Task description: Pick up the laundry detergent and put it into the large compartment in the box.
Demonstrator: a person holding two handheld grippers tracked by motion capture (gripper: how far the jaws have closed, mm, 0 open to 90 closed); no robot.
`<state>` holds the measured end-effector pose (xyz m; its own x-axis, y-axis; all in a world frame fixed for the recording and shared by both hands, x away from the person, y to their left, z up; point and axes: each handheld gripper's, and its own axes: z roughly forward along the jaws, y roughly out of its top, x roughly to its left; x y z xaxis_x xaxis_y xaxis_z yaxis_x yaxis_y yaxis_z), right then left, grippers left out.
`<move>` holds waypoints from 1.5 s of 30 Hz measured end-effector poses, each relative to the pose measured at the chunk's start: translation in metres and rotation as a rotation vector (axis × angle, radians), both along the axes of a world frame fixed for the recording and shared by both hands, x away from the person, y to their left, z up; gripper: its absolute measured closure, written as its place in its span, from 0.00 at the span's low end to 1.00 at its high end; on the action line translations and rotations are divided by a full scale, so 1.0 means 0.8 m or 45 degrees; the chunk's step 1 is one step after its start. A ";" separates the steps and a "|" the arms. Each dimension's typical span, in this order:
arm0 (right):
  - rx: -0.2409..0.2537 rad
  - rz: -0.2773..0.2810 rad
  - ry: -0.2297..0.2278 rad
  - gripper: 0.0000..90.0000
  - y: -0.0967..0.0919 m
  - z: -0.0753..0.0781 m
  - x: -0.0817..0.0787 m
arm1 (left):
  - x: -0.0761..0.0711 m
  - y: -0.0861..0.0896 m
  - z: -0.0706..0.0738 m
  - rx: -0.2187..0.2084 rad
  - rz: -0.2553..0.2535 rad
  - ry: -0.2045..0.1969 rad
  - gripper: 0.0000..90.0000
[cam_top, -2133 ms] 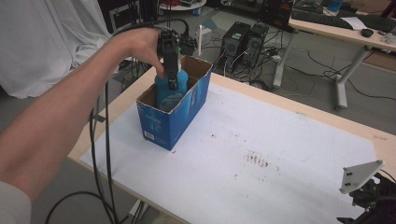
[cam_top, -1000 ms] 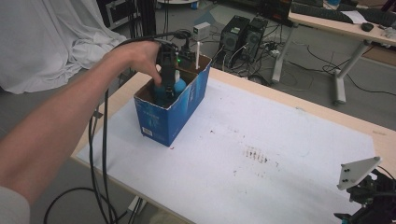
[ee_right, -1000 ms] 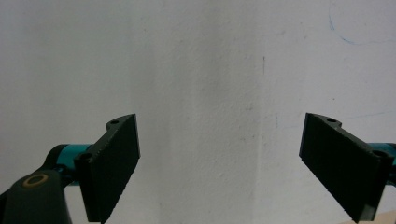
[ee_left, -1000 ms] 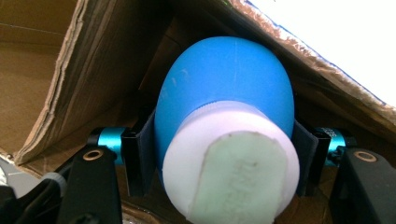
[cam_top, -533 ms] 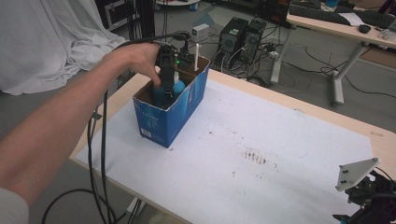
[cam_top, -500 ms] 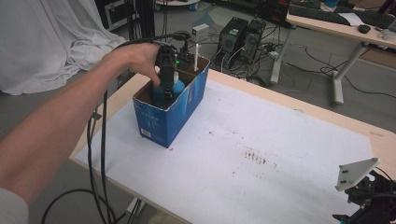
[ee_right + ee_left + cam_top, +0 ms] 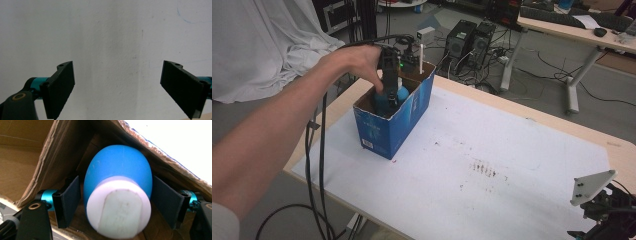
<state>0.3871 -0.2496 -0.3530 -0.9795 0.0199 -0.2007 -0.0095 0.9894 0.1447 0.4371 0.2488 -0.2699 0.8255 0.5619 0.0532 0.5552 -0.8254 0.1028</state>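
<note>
1. The blue box (image 7: 394, 117) is taken as the landmark; it is stood on the white sheet (image 7: 492, 165) near the table's far left corner.
2. The left gripper (image 7: 388, 92) is lowered into the box.
3. Its jaws are set around the blue bottle (image 7: 118, 182) inside the box; whether they touch it cannot be told.
4. The right gripper (image 7: 117, 87) is held well apart from the box, jaws spread wide over the bare sheet.
</note>
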 end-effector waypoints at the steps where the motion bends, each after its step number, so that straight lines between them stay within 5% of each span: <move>1: 0.000 0.000 0.000 0.13 0.000 0.000 0.000 | 0.000 0.000 0.000 0.000 0.000 0.000 0.28; 20: 0.005 0.000 -0.002 0.13 0.000 0.002 -0.001 | -0.010 -0.021 0.067 0.024 -0.059 -0.085 0.23; 31: 0.010 -0.005 -0.004 0.13 -0.001 0.003 -0.002 | -0.015 -0.086 0.095 0.048 -0.224 -0.103 0.19; 45: 0.016 -0.011 -0.010 0.13 -0.002 0.006 -0.005 | -0.018 -0.211 0.095 0.053 -0.502 -0.102 0.19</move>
<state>0.3835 -0.2514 -0.3482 -0.9777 0.0307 -0.2078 -0.0025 0.9875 0.1574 0.4230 0.0803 -0.1941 0.9697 0.1987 0.1420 0.1866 -0.9779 0.0945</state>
